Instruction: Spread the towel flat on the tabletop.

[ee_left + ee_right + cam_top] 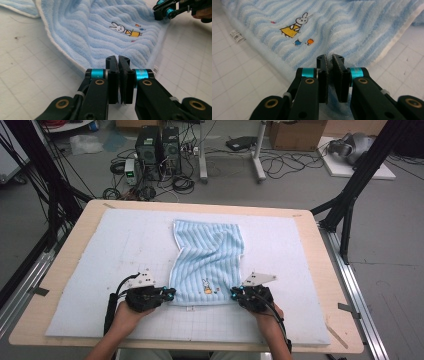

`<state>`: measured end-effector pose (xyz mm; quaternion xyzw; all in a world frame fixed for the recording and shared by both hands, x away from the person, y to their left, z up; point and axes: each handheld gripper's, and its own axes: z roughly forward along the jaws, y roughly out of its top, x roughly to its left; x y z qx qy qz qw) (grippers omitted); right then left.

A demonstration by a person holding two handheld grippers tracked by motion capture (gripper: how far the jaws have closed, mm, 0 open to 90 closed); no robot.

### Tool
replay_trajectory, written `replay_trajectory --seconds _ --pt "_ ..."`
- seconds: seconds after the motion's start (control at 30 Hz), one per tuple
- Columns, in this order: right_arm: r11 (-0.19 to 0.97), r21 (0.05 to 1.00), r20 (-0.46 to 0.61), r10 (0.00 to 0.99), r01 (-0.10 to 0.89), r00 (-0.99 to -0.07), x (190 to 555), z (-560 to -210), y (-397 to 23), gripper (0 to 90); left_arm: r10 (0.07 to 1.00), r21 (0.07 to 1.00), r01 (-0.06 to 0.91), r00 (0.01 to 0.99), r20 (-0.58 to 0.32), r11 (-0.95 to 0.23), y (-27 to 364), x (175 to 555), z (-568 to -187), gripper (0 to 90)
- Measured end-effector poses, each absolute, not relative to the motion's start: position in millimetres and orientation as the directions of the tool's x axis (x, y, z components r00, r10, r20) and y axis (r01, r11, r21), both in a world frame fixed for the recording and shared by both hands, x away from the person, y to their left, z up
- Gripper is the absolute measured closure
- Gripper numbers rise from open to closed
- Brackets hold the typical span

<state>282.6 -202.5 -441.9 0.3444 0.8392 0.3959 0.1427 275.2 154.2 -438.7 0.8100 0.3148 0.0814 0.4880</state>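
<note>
Jaws clamped: left gripper [170, 294] and right gripper [234, 293] each pinch a near corner of the towel [209, 260]. Step: corners gripped. Next, likely: lift evenly, fold forward.

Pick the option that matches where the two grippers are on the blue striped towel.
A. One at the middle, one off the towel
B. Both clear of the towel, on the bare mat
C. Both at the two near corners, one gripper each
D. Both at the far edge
C: the left gripper and the right gripper each sit with jaws closed at a near corner of the towel, either side of its rabbit picture.
</note>
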Motion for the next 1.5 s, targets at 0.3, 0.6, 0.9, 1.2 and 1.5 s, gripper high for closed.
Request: replay_trajectory --seconds 0.3,0.6,0.9,1.2,1.5 --pt "0.443 0.761 0.066 0.674 0.474 -0.736 247 -444 -218 83.1 0.589 0.840 0.431 0.789 -0.173 -0.331 143 233 -441 86.1" --pt "0.470 0.743 0.103 0.624 0.477 -0.775 213 -443 -226 81.4 0.556 0.827 0.443 0.807 -0.200 -0.346 140 197 -444 84.6" --pt "0.332 0.833 0.101 0.696 0.443 -0.711 220 -434 -233 58.2 0.663 0.869 0.447 0.719 -0.208 -0.212 153 210 -435 52.1" --pt "0.469 0.742 0.095 0.634 0.479 -0.768 240 -447 -213 87.5 0.708 0.881 0.441 0.677 -0.202 -0.170 170 236 -430 51.7" --pt "0.507 0.737 0.144 0.527 0.446 -0.837 218 -440 -224 79.2 0.687 0.877 0.448 0.693 -0.219 -0.172 170 261 -430 51.9"
